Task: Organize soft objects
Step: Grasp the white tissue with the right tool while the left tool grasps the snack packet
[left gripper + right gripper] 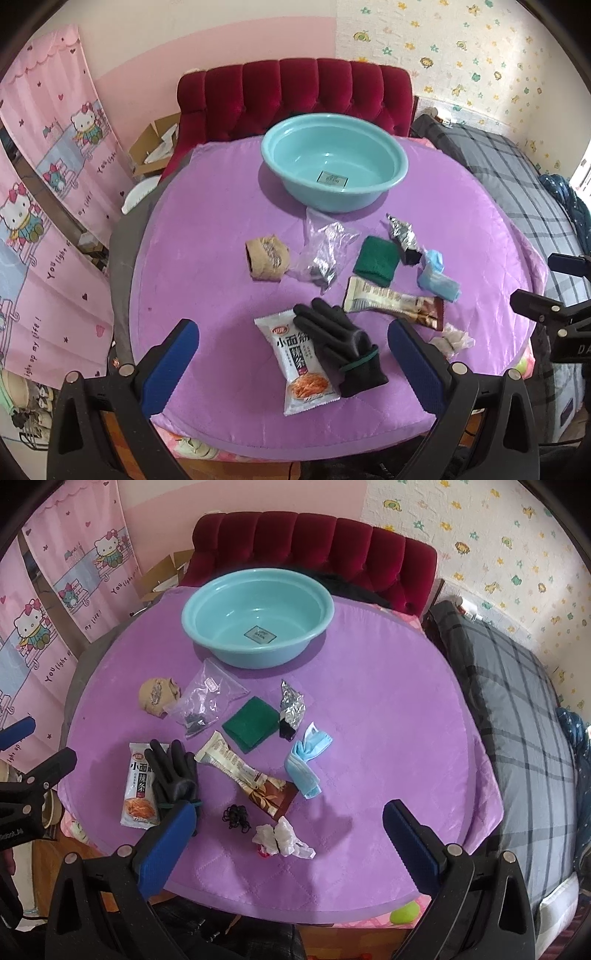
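Observation:
A teal basin (334,162) (258,616) stands empty at the far side of the purple table (207,229) (388,720). In front of it lie a black glove (341,341) (173,771) on a white snack packet (301,365) (138,794), a green cloth (376,260) (251,723), a blue face mask (437,275) (306,762), a brown wrapper (395,301) (251,775), a clear bag (325,251) (207,701), crumpled foil (402,236) (291,709), a tan bundle (266,258) (157,698), white tissue (282,840) and a black hair tie (236,816). My left gripper (293,334) is open above the glove. My right gripper (288,821) is open above the tissue.
A red tufted chair (295,92) (314,542) stands behind the table. A bed with a grey plaid cover (517,177) (517,701) is on the right. Pink cartoon curtains (48,184) hang on the left. A cardboard box (155,144) sits on the floor. A tennis ball (406,914) lies below the table edge.

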A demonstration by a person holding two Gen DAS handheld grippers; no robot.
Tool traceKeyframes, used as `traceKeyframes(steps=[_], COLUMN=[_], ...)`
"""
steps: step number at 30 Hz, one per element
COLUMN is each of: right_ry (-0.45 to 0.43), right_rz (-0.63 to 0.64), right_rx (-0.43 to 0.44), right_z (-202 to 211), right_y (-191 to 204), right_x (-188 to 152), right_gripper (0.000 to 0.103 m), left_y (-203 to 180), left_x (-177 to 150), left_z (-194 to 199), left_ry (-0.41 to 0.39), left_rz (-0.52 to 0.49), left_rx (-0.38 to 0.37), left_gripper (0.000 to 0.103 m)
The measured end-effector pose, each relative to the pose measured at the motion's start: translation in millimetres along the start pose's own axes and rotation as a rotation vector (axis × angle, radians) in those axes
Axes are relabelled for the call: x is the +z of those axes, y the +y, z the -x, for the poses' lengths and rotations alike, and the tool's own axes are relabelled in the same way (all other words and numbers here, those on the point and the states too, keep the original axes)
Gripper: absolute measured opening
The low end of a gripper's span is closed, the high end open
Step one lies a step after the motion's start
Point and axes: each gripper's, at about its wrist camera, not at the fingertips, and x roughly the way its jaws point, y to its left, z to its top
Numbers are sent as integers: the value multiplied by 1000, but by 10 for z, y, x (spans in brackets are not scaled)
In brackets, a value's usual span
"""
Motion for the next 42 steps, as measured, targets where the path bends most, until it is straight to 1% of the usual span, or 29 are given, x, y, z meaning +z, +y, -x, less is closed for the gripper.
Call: traceKeyframes(steps=[2, 5, 9, 14, 18, 25, 26, 27, 28, 30, 31, 32, 33, 34, 35, 38, 42], right_ry=[16, 47, 81, 125, 161, 205, 215, 222, 225, 230, 240, 243, 244, 236, 221, 196, 182], right_rz=[-4, -25, -27, -20, -13, 8, 6, 2, -1, -5, -4, -5, -9, -10, -5, -17, -29], right_rx=[6, 44, 61, 55, 75, 91, 93, 101, 109, 129, 143, 157, 179, 185, 183, 189, 183], right_z=[-81, -236, -487, -847, -1153, -1430, -1467, -1488, -1498, -1511, -1531, -1552, -1566, -1550, -1527, -1438, -1333], right_y=[-36, -98, -129, -165, -174, -118, -118, -120, -121, -127, -126, -115, -110, -107, -96, -105, -147], right_x=[-30, -77, -161, -310, -440, -561, -575, -582, -585, -600, -611, -624, -642, -649, -650, -649, -666], right_gripper=[103, 103, 103, 103, 103, 102, 99, 91, 86, 68, 62, 39, 28, 22, 12, 10, 9], left_y=[48, 96, 135, 140, 141, 171, 178, 189, 194, 189, 186, 181, 179, 171, 158, 148, 136], left_x=[-58, -144, -264, -437, -584, -794, -813, -826, -840, -859, -864, -862, -864, -867, -851, -857, -850], left_z=[-88, -208, -373, -609, -776, -1026, -1050, -1072, -1084, -1112, -1122, -1124, -1128, -1132, -1155, -1191, -1248], left_ry=[21, 33, 46, 78, 96, 143, 151, 155, 158, 165, 164, 166, 167, 164, 163, 170, 177], left_rz=[13, 25, 35, 38, 25, 34, 39, 44, 46, 39, 35, 34, 32, 30, 29, 24, 29], left_rx=[-19, -12, -12, -10, -8, -5, -4, -6, -9, -7, -5, -7, -7, -7, -7, -7, -4], left_gripper=[103, 103, 103, 103, 103, 103, 103, 103, 103, 103, 103, 103, 103, 103, 103, 103, 103])
